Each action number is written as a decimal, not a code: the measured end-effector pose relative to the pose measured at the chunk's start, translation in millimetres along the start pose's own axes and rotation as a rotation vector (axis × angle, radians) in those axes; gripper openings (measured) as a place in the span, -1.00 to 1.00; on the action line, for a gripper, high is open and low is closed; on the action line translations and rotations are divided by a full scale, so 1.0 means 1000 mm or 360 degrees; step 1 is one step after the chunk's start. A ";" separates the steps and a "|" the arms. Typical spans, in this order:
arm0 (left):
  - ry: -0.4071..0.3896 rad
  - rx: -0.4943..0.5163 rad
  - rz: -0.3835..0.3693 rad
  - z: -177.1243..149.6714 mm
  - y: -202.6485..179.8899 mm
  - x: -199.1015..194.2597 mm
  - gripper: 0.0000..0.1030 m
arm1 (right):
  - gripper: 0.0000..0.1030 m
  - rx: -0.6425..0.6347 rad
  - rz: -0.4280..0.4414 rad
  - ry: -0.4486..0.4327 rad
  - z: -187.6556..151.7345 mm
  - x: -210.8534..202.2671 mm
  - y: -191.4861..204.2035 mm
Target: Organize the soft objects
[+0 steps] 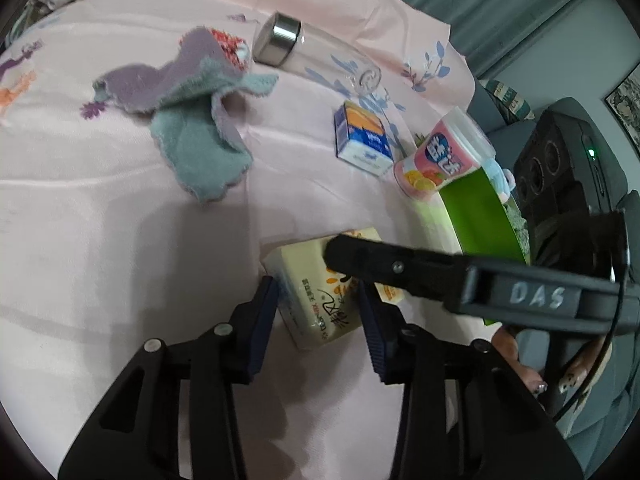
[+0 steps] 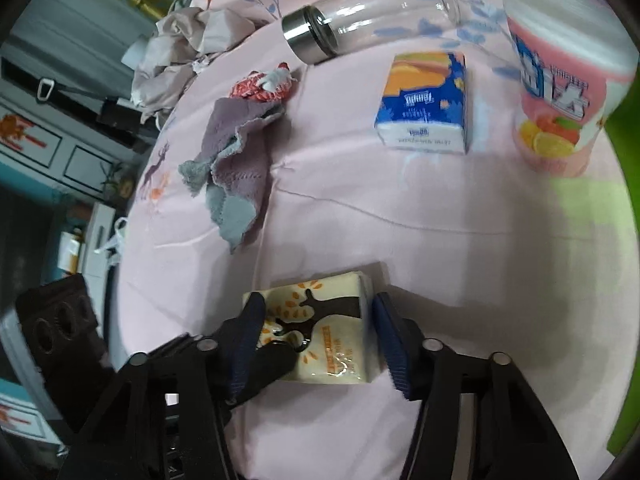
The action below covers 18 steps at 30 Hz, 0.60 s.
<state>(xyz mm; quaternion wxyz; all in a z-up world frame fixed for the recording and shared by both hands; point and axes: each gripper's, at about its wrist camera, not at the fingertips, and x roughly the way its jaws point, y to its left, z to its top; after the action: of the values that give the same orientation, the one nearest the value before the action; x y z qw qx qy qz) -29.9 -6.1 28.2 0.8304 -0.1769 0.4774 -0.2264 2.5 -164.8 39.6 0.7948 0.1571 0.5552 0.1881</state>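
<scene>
Low centre of both views: cream tissue pack [image 1: 312, 300], flat on the pink sheet [image 1: 100, 220], the soft thing now in hand. Straddled by the left gripper [image 1: 318, 324], blue pads set at two opposite sides, spread only about as wide as the pack. Cannot tell whether squeezing or merely touching, since the pack shows no dent. Straddled likewise by the right gripper [image 2: 318, 340], its left pad against the pack's edge and its right pad just beside the other. Again cannot tell whether pinching. Crossed over each other, one black finger lying over the pack's top in each view, probably to steady a squashy, slippery wrapper from two directions before lifting. Both angled steeply down, which suits a flat thing on yielding bedding. Upper left of the left view: grey-and-lilac cloth [image 1: 192, 120], crumpled and untouched, likely a later pick. Above centre: glass bottle [image 1: 304, 52] on its side, hard, so presumably to stay. Right of centre: blue tissue pack [image 1: 362, 138] and pink tub [image 1: 436, 160], near each other. Far right: green bin [image 1: 480, 216] with something plush inside, the likely destination.
</scene>
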 end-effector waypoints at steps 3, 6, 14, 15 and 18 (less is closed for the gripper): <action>-0.0117 0.0006 0.0039 0.002 -0.006 -0.013 -0.24 | 0.03 -0.0020 0.0057 -0.0098 -0.001 -0.014 0.007; -0.0259 0.0093 0.0087 0.003 -0.017 -0.028 -0.24 | 0.03 -0.0054 0.0102 -0.0197 0.000 -0.028 0.017; -0.0397 0.0081 0.0032 0.012 -0.035 -0.047 -0.24 | 0.03 -0.0198 0.0057 -0.0423 -0.004 -0.068 0.038; -0.0419 0.0111 0.0038 0.013 -0.041 -0.050 -0.24 | 0.03 -0.0201 0.0064 -0.0441 -0.005 -0.072 0.038; -0.0468 0.0184 0.0043 0.013 -0.059 -0.056 -0.24 | 0.03 -0.0197 0.0083 -0.0496 -0.006 -0.089 0.034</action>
<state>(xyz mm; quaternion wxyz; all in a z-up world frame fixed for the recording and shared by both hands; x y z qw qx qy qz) -55.2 -23.4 104.7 0.9031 -0.1536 0.3392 -0.2141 -35.3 -176.5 126.7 0.8743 0.1496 0.4083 0.2158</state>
